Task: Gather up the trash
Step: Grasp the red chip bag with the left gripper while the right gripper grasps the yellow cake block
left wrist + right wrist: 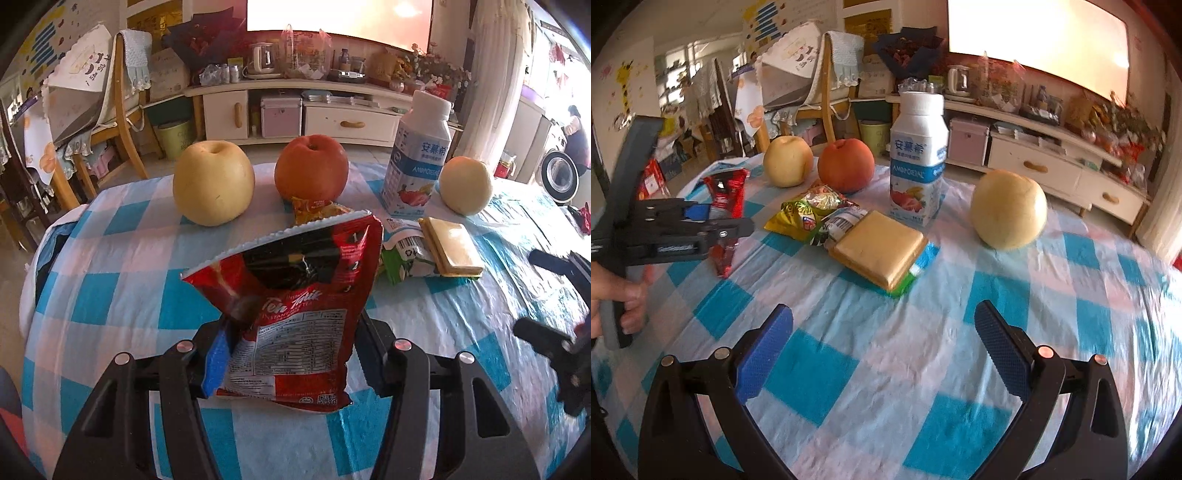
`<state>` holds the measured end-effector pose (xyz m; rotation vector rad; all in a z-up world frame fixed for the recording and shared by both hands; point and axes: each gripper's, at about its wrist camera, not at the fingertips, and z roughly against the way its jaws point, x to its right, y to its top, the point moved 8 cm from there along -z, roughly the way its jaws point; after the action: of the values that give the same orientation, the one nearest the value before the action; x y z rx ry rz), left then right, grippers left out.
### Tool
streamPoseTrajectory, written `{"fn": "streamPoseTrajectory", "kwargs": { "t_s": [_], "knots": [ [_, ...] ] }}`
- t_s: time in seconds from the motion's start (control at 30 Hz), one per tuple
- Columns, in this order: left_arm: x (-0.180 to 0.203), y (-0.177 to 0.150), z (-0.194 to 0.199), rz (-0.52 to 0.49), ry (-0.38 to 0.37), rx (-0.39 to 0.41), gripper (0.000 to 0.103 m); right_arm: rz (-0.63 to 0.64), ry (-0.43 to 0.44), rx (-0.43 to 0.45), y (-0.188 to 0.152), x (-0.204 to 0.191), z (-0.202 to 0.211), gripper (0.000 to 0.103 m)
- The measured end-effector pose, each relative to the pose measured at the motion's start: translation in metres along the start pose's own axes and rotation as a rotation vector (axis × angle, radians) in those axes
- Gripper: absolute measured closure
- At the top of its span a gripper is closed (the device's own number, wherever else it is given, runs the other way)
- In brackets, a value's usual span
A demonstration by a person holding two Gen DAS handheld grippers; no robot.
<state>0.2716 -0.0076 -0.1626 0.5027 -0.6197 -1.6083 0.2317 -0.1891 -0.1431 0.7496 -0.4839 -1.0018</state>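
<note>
A red instant-tea packet (291, 314) stands upright between the pads of my left gripper (291, 332), which is shut on its lower half. The right wrist view shows the same packet (726, 199) held in the left gripper (701, 221) at the table's left side, with a hand on the handle. My right gripper (882, 317) hangs open over bare cloth with nothing between its blue pads. Ahead of it lie a crumpled yellow-green snack wrapper (809, 206), a flattened green-and-white carton (406, 254) and a flat gold packet (879, 251).
The table wears a blue-and-white checked cloth (849, 369). At its far side stand a yellow pear (214, 182), a red apple (312, 168), a white yogurt bottle (417, 155) and a second yellow pear (467, 184). Chairs and a TV cabinet stand beyond.
</note>
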Motion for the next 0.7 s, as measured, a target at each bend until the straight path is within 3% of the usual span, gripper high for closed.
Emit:
{"fn": "streamPoseTrajectory", "kwargs": {
  "t_s": [0.13,0.27,0.37,0.53,0.57,0.63,0.7],
  "knots": [
    [-0.003,-0.002,0.001,0.010,-0.001,0.004,0.044,0.076,0.017,-0.003,0.013,-0.005,-0.024,0.004],
    [-0.008,-0.001,0.001,0.038,-0.014,0.004,0.044,0.232,0.063,-0.038,0.023,-0.015,-0.049,0.004],
    [-0.011,0.001,0.001,0.051,-0.024,0.003,0.044,0.364,0.046,-0.092,0.026,-0.018,-0.065,0.004],
    [-0.017,0.004,0.002,0.072,-0.034,0.004,0.044,0.465,0.063,-0.106,0.032,-0.019,-0.076,0.005],
    [-0.019,0.005,0.002,0.078,-0.034,0.004,0.044,0.469,0.070,-0.104,0.033,-0.020,-0.077,0.008],
    [-0.023,0.006,0.003,0.091,-0.032,0.003,0.044,0.462,0.094,-0.111,0.035,-0.021,-0.078,0.040],
    [-0.025,0.007,0.004,0.096,-0.029,0.003,0.044,0.461,0.102,-0.116,0.035,-0.021,-0.078,0.043]
  ]
}}
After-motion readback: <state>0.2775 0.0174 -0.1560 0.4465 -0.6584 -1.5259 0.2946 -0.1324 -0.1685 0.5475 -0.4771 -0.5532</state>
